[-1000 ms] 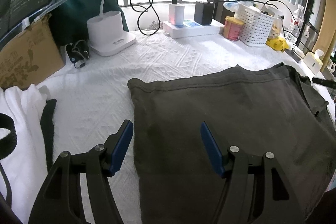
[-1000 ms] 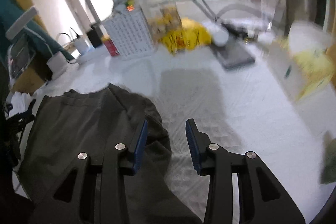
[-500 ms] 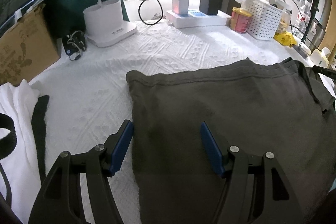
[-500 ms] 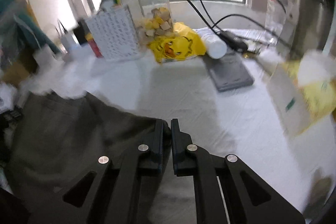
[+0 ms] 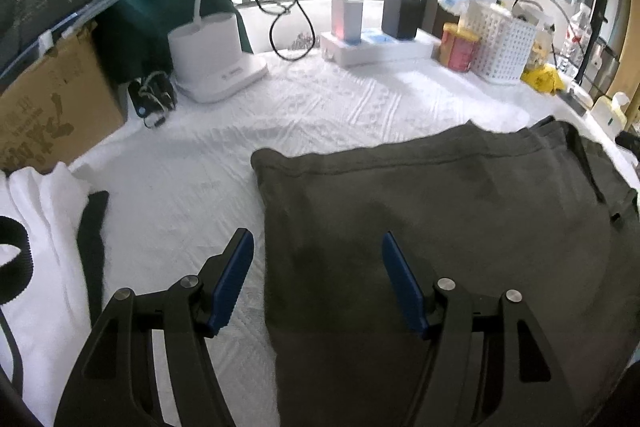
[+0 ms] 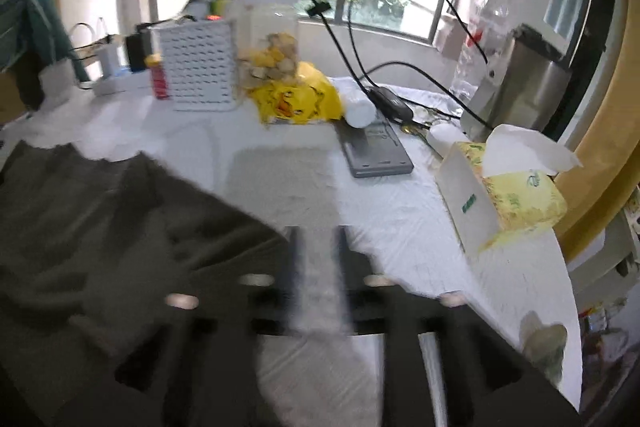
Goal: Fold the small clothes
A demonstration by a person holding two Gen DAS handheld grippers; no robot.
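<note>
Dark olive garment (image 5: 440, 227) lies flat on the white tablecloth (image 5: 320, 107), its left edge between the spread, empty pads of the left gripper (image 5: 318, 279). The right gripper (image 6: 316, 259), blurred, is opening beside the garment's right edge, only cloth between its jaws. Bare tablecloth beyond, then a white basket (image 6: 198, 67) and clutter.
</note>
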